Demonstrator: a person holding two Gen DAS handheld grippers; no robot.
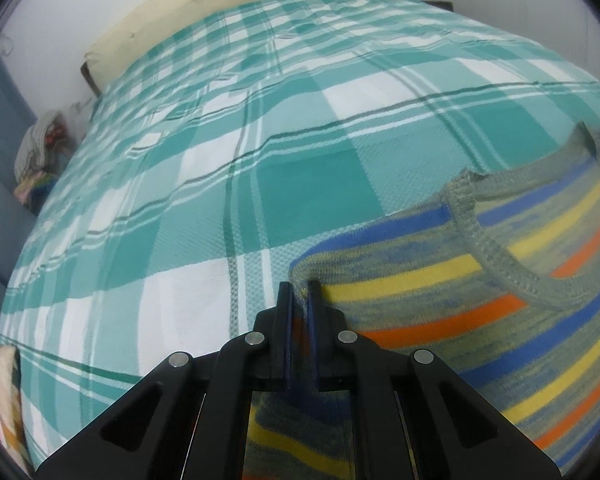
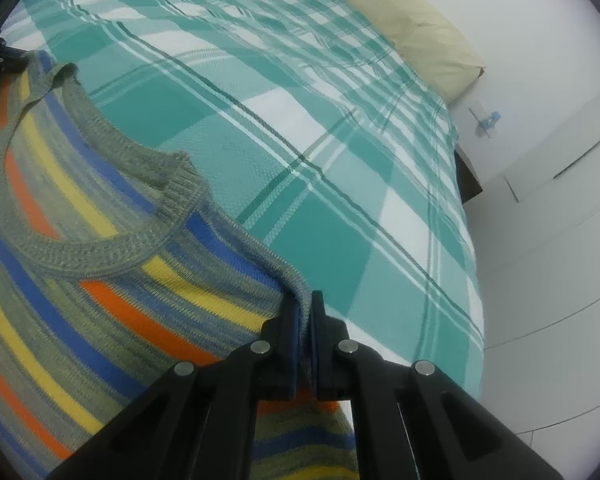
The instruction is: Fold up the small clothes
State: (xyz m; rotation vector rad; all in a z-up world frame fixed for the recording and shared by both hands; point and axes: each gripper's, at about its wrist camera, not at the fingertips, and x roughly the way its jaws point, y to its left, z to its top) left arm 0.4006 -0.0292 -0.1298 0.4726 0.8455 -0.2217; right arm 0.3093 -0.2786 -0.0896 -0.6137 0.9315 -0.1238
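A small knitted striped sweater point(image 1: 480, 308), grey-green with blue, yellow and orange bands and a ribbed neckline, lies over the teal and white plaid bedspread point(image 1: 240, 160). My left gripper point(image 1: 301, 290) is shut on the sweater's left shoulder edge. In the right wrist view the same sweater point(image 2: 100, 280) fills the left side, and my right gripper point(image 2: 305, 300) is shut on its right shoulder edge. The left gripper's black body point(image 2: 0, 62) shows at the far left edge. The sweater's lower part is out of view.
A cream pillow point(image 1: 220, 8) lies along the head of the bed against a white wall. A pile of clothes point(image 1: 40, 152) sits beside the bed at left, and folded fabric point(image 1: 0, 392) at the lower left. White cabinets point(image 2: 560, 240) stand right of the bed.
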